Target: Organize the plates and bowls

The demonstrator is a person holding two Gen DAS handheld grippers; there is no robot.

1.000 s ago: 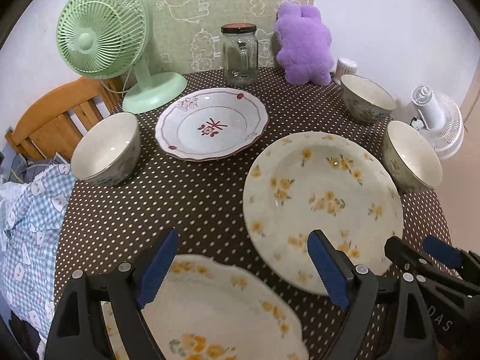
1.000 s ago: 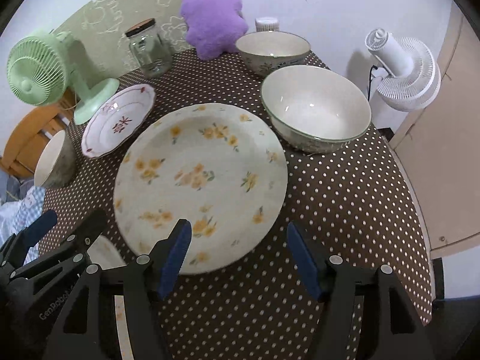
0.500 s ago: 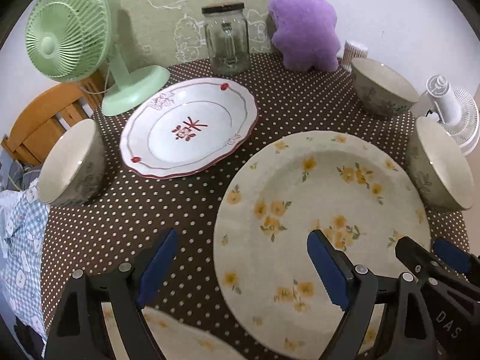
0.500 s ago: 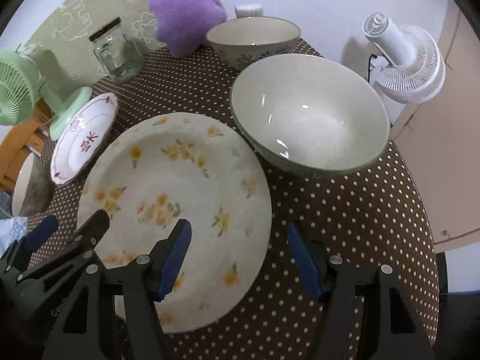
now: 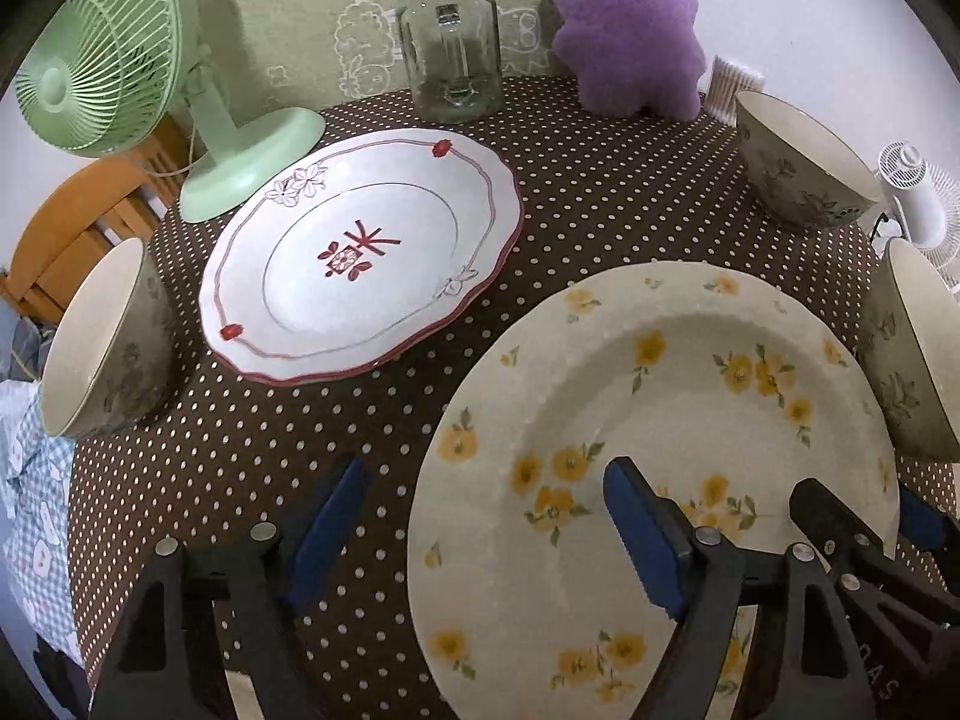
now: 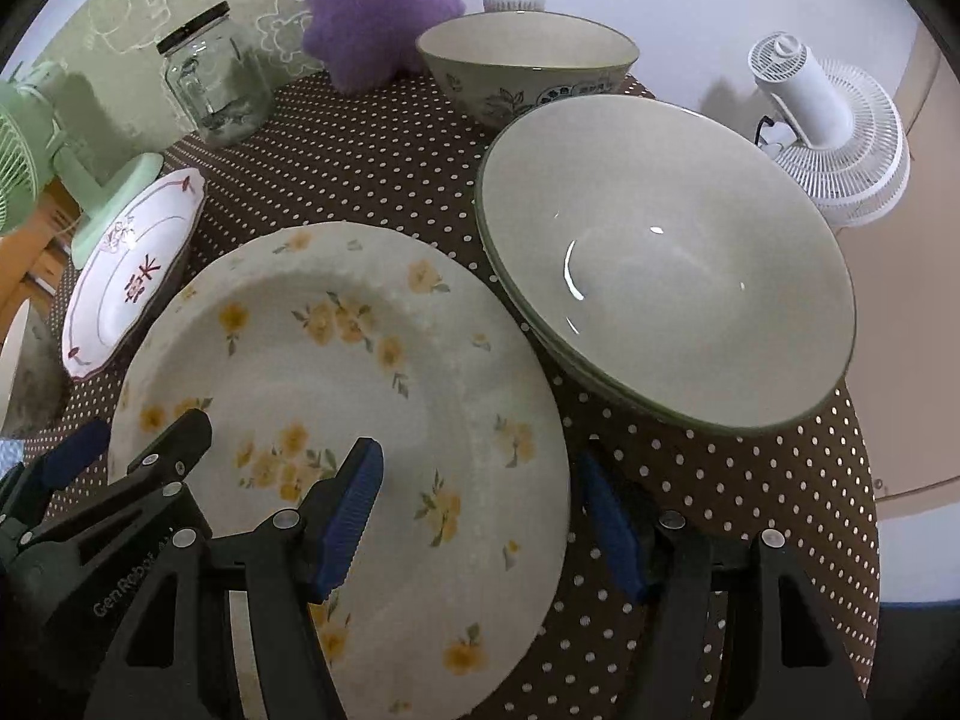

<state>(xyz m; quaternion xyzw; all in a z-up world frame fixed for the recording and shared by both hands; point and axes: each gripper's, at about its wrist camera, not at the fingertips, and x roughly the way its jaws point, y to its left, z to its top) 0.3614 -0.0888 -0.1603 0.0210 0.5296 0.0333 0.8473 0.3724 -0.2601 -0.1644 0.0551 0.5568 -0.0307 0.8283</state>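
A cream plate with yellow flowers (image 5: 690, 396) (image 6: 336, 360) lies on the dotted tablecloth under both grippers. My left gripper (image 5: 483, 531) is open, straddling the plate's left rim. My right gripper (image 6: 480, 510) is open, straddling its right rim. A white plate with red trim (image 5: 366, 252) (image 6: 129, 276) lies further back on the left. A large bowl (image 6: 666, 258) (image 5: 918, 360) sits just right of the flowered plate. A second bowl (image 6: 528, 60) (image 5: 798, 162) stands behind it. A third bowl (image 5: 102, 336) stands at the left table edge.
A green fan (image 5: 120, 72), a glass jar (image 5: 447, 42) and a purple plush toy (image 5: 624, 24) line the back of the table. A white fan (image 6: 840, 132) stands off the table's right edge. A wooden chair (image 5: 66, 222) is at the left.
Both grippers moved forward and lower over the flowered plate, which now fills more of both views. The second flowered plate at the near edge has left the view. Jaws stayed open.
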